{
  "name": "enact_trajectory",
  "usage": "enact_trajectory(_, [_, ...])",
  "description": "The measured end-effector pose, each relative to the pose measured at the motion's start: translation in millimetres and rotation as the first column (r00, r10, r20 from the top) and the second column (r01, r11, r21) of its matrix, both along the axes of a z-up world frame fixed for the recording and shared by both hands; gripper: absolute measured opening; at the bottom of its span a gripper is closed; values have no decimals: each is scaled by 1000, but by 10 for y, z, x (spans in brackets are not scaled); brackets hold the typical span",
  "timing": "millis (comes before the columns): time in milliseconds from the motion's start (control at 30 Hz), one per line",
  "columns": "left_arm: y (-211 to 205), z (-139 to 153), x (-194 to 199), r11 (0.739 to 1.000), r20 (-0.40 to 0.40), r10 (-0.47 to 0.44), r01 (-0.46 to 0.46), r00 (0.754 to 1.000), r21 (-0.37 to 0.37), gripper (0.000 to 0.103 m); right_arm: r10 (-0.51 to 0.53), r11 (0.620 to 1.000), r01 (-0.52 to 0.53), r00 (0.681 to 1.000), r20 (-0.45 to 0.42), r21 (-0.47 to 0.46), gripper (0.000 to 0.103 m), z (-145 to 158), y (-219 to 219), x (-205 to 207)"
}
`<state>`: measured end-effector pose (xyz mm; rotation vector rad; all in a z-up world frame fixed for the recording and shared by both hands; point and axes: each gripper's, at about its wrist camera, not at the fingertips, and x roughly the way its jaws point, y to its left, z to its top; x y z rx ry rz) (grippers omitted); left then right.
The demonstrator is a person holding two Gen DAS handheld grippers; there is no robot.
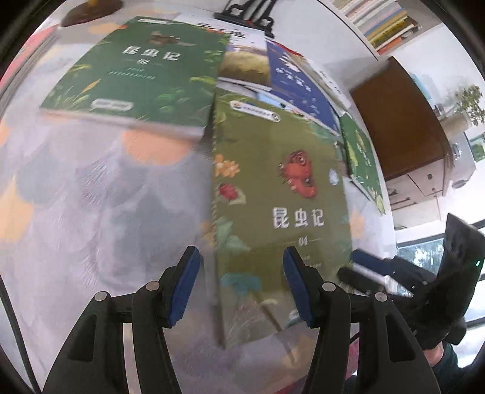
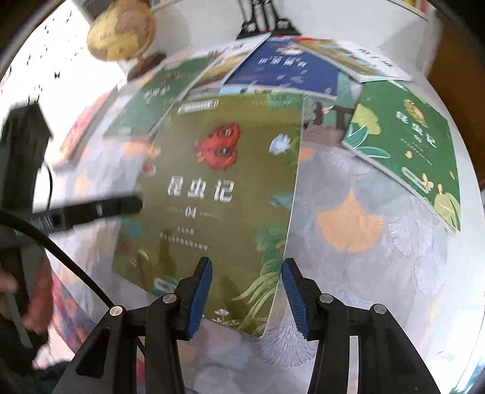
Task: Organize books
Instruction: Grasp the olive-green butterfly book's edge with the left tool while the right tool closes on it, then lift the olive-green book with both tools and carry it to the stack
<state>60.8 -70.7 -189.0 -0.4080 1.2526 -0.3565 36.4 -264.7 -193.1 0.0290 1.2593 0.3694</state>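
Note:
An olive book (image 1: 279, 197) with a red insect and "04" on its cover lies flat on the patterned cloth, also in the right wrist view (image 2: 224, 188). My left gripper (image 1: 241, 263) hovers open over the book's near left edge, its pads clear of it. My right gripper (image 2: 246, 272) hovers open over the book's near right corner and holds nothing. A dark green book (image 1: 142, 75) lies to the left. A blue book (image 2: 285, 66) lies behind, and a brighter green book (image 2: 409, 145) to the right. One of the left gripper's fingers (image 2: 100, 209) reaches over the olive book's left edge.
The grey and orange cloth (image 1: 100, 194) covers the table. A globe (image 2: 121, 30) and a black bookend (image 2: 266, 21) stand at the back. A shelf of books (image 1: 385, 24) and a wooden cabinet (image 1: 400, 121) are beyond the table's right edge. A person's hand (image 2: 39, 294) shows at lower left.

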Motion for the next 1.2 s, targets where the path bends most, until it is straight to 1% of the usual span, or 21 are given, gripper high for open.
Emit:
enact_trajectory(67, [-17,-14,-37,1000,-1,-1,1,1000,3,54,-18,1000,18,1000,15,5,47,25,5,-7])
enact_trajectory(267, [-197,-9,-94,993,56,-49,43,997,110,54,20,997,-18,999,28,-76,41,-91,218,-114])
enact_trajectory(333, [-186,13,-97,995,52,-50,45,997,88,54,21,997,-19,999,34,-71,41,-88,201,-168])
enact_trajectory(367, [-156,32,-110,998,46,-45,42,998,51,54,16,998,-14,999,32,-61,41,-96,172,-176])
enact_trajectory(433, [-19,165,-147,992,51,-6,12,999,-124,54,-11,999,12,1000,28,-36,42,-121,102,-184])
enact_trajectory(500, [101,296,-166,949,54,21,-3,998,-316,54,-51,998,50,999,9,26,42,-130,-19,-164])
enact_trajectory(567, [142,353,-162,906,50,32,-8,998,-424,54,-84,993,85,996,-14,87,42,-151,-78,-145])
enact_trajectory(600, [121,355,-146,899,49,34,-9,998,-438,54,-92,990,93,996,-20,104,43,-151,-113,-152])
enact_trajectory(667, [30,288,-129,931,48,24,-5,999,-366,54,-105,986,107,994,-28,130,43,-150,-155,-160])
enact_trajectory(700, [-57,193,-121,960,41,15,-3,999,-280,54,-109,984,112,994,-30,138,44,-146,-169,-167])
enact_trajectory(733, [-116,118,-114,973,32,9,-1,999,-232,49,-110,983,114,993,-31,142,45,-143,-177,-181])
enact_trajectory(800, [-246,-57,-84,979,-14,-14,11,1000,-205,34,-112,983,115,993,-32,146,46,-133,-175,-201])
enact_trajectory(867, [-306,-138,-91,973,-40,-8,-1,999,-232,26,-110,984,114,993,-32,138,47,-118,-161,-220])
enact_trajectory(933, [-300,-155,-74,938,-72,-7,-18,997,-347,20,-106,983,113,993,-56,145,52,-105,-166,-229])
enact_trajectory(967, [-266,-164,-70,906,-96,1,-42,995,-421,20,-103,981,114,992,-74,159,59,-127,-132,-175])
enact_trajectory(1033, [-141,-181,-63,819,-157,23,-109,987,-564,20,-117,961,146,984,-135,233,67,-135,-236,-164])
enact_trajectory(1067, [-105,-184,-54,790,-164,25,-120,986,-602,20,-137,929,192,973,-187,315,75,-152,-370,-182])
enact_trajectory(1100, [-63,-190,-39,745,-183,23,-138,983,-653,20,-146,899,225,963,-228,376,77,-188,-455,-176])
enact_trajectory(1133, [-46,-199,-29,718,-196,17,-148,981,-680,20,-154,859,264,951,-269,438,77,-236,-538,-172])
enact_trajectory(1167, [-44,-211,-17,697,-206,10,-154,979,-700,20,-168,785,331,928,-333,524,77,-326,-662,-165])
enact_trajectory(1200, [-44,-214,-7,695,-210,6,-155,978,-702,20,-176,734,371,913,-369,569,76,-384,-720,-161])
